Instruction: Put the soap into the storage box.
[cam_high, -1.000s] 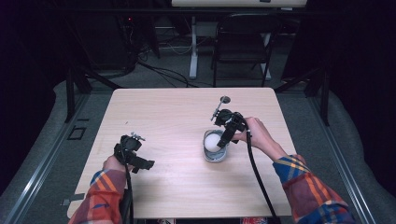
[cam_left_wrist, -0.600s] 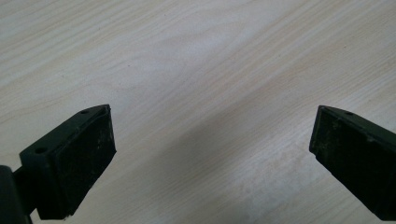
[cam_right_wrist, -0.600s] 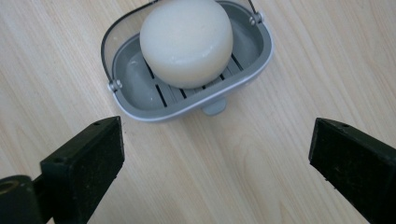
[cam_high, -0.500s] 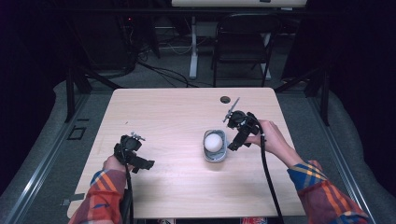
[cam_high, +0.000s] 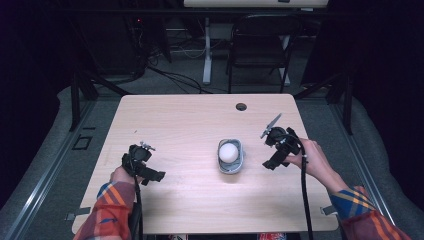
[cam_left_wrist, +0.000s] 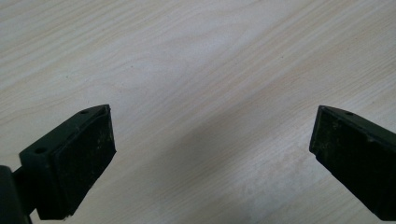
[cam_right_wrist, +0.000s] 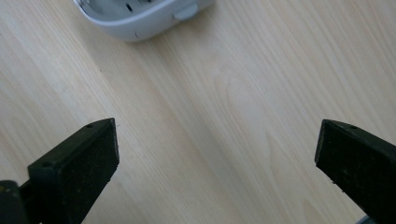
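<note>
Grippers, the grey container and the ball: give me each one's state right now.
Left gripper: open, empty, over bare table.
Right gripper: open, empty, beside the container.
Grey container: open-topped, resting on the table.
White ball: sitting inside the container.

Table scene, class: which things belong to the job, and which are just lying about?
Job:
- grey container holding a white ball
- right gripper, open beside it
- left gripper, open

Lying about:
- chair
- floor cables
</note>
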